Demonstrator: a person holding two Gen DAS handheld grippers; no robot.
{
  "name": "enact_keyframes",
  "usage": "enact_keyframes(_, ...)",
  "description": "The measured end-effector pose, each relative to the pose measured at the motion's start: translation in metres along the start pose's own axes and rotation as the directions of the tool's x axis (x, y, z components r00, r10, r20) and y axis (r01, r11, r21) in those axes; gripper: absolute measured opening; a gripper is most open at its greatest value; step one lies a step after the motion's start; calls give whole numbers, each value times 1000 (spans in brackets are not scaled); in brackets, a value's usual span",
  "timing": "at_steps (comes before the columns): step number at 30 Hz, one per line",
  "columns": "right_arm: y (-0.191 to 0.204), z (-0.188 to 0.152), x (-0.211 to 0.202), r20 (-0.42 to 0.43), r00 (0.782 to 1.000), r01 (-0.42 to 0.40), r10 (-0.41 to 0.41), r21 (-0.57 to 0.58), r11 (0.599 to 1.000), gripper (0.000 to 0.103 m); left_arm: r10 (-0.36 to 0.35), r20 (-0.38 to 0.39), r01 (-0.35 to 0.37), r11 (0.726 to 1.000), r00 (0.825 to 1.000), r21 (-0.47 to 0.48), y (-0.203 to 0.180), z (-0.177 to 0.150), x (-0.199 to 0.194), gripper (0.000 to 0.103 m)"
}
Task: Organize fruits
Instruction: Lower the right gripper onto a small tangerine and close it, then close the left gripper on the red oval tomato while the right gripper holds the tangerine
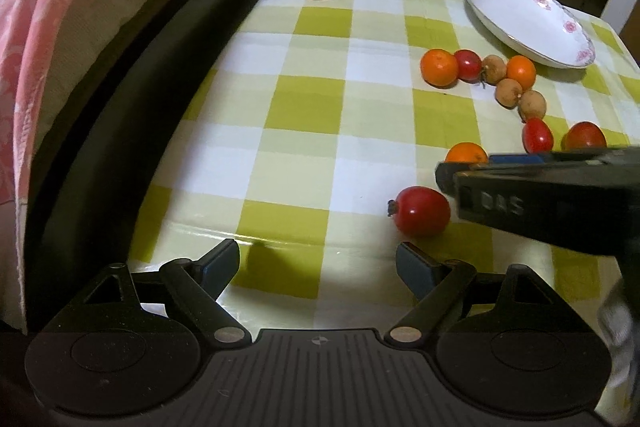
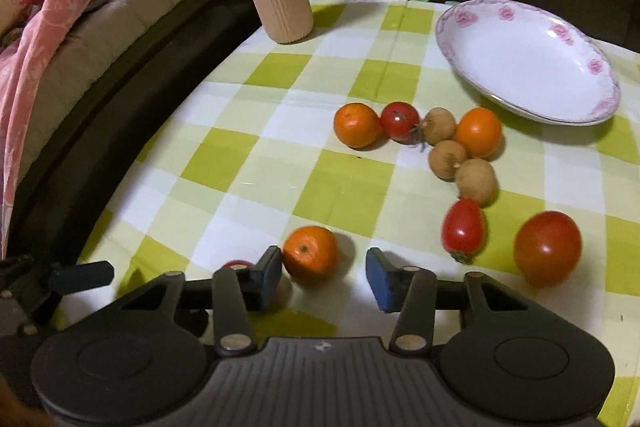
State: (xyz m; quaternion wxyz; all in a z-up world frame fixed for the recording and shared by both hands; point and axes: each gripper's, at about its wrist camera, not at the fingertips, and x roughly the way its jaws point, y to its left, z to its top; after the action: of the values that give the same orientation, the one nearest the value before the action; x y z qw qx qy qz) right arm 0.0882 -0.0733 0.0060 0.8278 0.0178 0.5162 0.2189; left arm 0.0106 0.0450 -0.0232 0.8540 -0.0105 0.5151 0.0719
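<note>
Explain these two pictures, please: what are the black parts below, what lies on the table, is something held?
No robot: a person holds a black two-finger claw in each hand, each with a camera. One picture looks along the left claw, the other along the right claw. On the green-and-white checked tablecloth lie small oranges, red tomatoes, brown round fruits and an empty white flowered plate. The left claw is open and empty. The nearest orange sits between the right claw's fingers, not gripped.

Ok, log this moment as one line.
left gripper open, empty | right gripper open, small orange at its left pad, not clamped | plate empty | other fruits loose on checked cloth
</note>
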Motion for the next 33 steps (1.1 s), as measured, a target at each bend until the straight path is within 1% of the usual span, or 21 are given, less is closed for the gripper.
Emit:
enact_keyframes(2,2,2,4,-2,1000,23,-23,-17,1000,35,-7,7,7,1000,1000,6,-1,0,0,90)
enact_keyframes(3,3,3,5,-3,1000,29,-29,-28,999,31,-10,8,10,1000,1000,6,-1,0,1,90)
enact_keyframes(6,0,4,4,-24,999,28,-29,-36,999,31,-32,11,31,999,999,8,-4,1,2,89)
enact_keyframes(10,-13,-4,-5,-46,998,30,-31,-17,999,30,-45,23,44,998,999,52,-15,2,4,86)
enact_keyframes(13,-21,-10,-19,-43,999,32,-32,-4,999,30,-50,33,47,996,998,78,-23,6,8,82)
enact_keyframes(15,-25,-14,-29,-35,999,37,-37,-3,999,30,-44,32,41,995,999,92,-27,7,11,72)
enact_keyframes(16,-27,-15,-33,-33,999,38,-38,2,999,30,-40,27,37,994,999,99,-28,8,14,71)
enact_keyframes(20,-37,-22,-41,-28,999,44,-43,35,998,30,-65,24,62,994,998,85,-30,14,17,73)
enact_keyframes(22,-41,-24,-42,-34,999,43,-41,52,998,30,-76,19,75,995,997,73,-28,16,18,76)
enact_keyframes(24,-44,-27,-42,-37,999,42,-40,62,997,30,-83,12,82,995,996,57,-27,18,21,82)
enact_keyframes(25,-46,-28,-42,-37,999,38,-35,68,997,30,-83,10,83,995,996,52,-27,20,22,82)
enact_keyframes(30,-50,-30,-44,-32,999,16,-13,81,997,30,-55,25,53,994,998,91,-34,24,24,83)
enact_keyframes(33,-53,-32,-44,-35,999,5,-2,89,996,30,-57,23,54,991,998,120,-37,29,25,84)
